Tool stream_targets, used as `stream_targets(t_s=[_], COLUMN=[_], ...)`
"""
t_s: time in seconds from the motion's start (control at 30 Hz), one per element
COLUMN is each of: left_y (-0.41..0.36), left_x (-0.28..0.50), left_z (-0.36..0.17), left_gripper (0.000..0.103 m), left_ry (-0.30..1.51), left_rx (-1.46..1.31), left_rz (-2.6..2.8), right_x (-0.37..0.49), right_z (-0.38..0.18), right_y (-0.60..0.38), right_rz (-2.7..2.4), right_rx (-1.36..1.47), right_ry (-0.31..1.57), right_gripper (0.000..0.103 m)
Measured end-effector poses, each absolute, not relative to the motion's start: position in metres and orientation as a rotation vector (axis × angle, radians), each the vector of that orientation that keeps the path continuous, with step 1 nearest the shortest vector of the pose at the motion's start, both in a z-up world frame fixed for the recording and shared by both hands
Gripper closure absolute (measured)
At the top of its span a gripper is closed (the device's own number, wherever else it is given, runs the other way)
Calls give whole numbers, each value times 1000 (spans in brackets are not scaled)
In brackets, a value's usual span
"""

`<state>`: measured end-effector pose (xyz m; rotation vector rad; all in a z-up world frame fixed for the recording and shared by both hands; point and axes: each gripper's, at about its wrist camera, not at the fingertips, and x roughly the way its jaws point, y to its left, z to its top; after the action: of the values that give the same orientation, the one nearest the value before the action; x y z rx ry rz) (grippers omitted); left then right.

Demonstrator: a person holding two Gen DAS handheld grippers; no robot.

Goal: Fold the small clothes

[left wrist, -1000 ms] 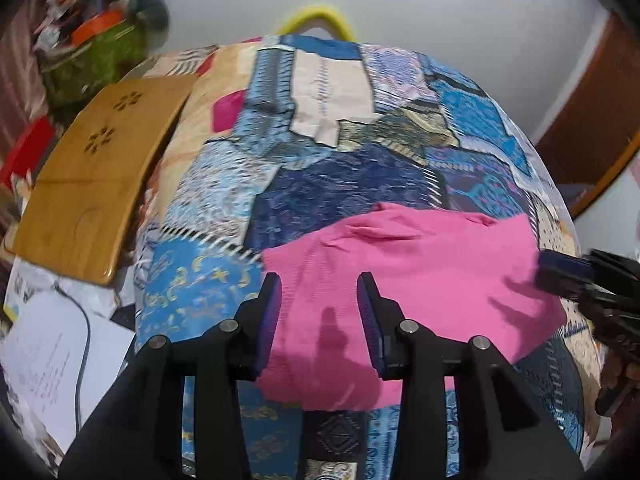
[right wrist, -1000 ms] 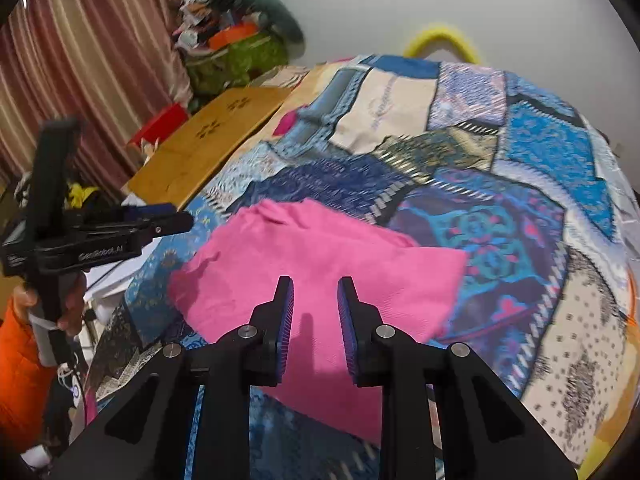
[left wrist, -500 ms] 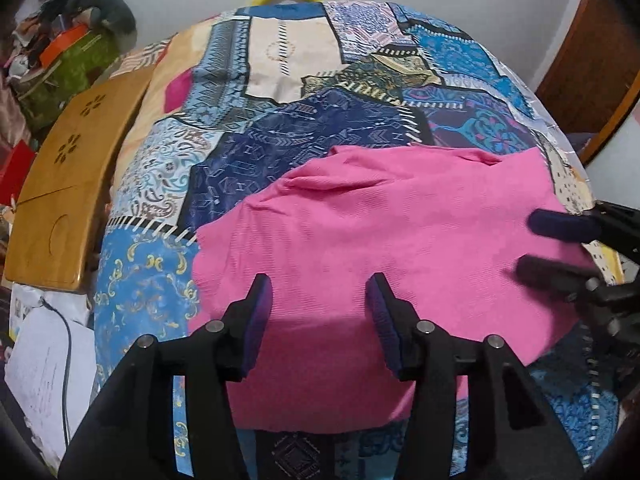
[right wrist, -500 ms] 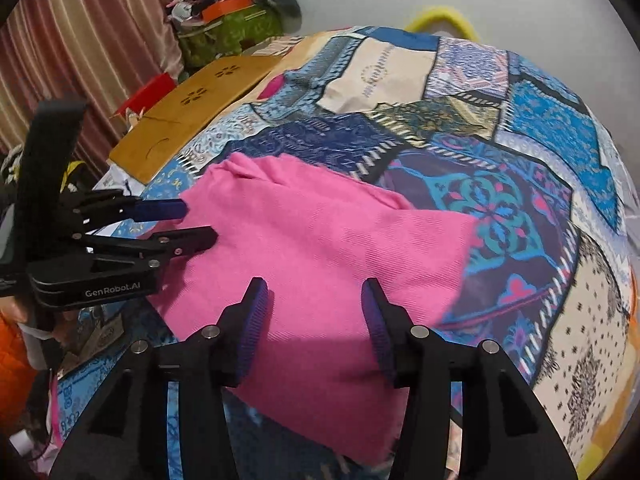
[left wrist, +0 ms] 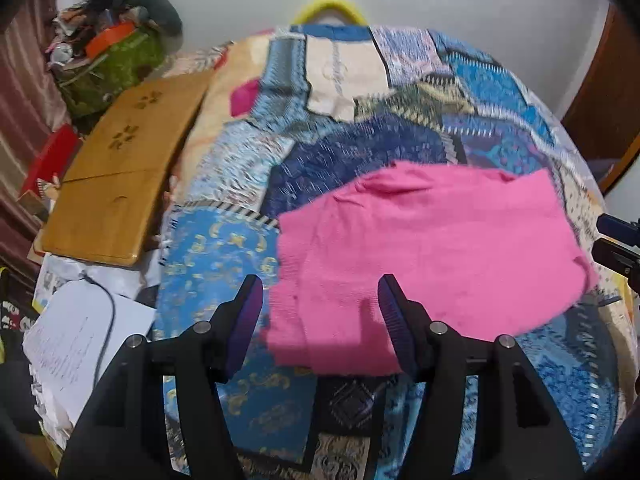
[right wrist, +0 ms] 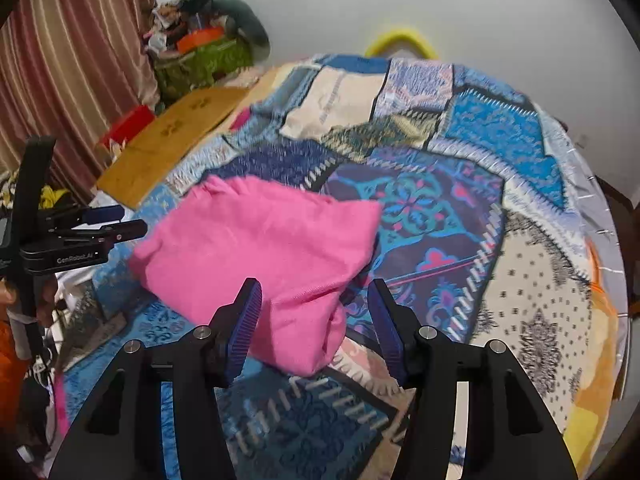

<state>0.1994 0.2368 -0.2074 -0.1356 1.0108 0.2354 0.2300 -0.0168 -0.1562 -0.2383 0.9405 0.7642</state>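
Pink garment (left wrist: 432,248) folded flat on patchwork bedspread (right wrist: 460,208), edges free, left hand-held gripper (left wrist: 320,312) and right hand-held gripper (right wrist: 314,312) both spread after just opening, nothing pinched, wooden board (left wrist: 116,184) beside bed.

Patchwork bedspread (right wrist: 432,216) beyond pink cloth (right wrist: 256,248) lies bare.

The folded garment (left wrist: 432,256) lies on the patchwork bedspread (left wrist: 360,160), near its front edge. Left of the bed a wooden board (left wrist: 116,184) rests level, papers (left wrist: 76,336) in front of it (a cable across them), and a heaped basket (left wrist: 108,64) stands behind it by the wall.
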Motion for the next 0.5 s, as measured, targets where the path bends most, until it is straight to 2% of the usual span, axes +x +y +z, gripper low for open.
stream_targets(t_s=[0.27, 0.5], left_y=[224, 198], left_x=[157, 113], left_z=[-134, -58], left_gripper=[44, 43], left_ry=[831, 603], left_rx=[-147, -140], left_rz=[246, 222], right_x=[196, 158], right_z=[-95, -35], right_y=[-28, -34], right_rz=[794, 822], right_rx=[-177, -147], right_ry=[777, 570], right_gripper=[51, 51])
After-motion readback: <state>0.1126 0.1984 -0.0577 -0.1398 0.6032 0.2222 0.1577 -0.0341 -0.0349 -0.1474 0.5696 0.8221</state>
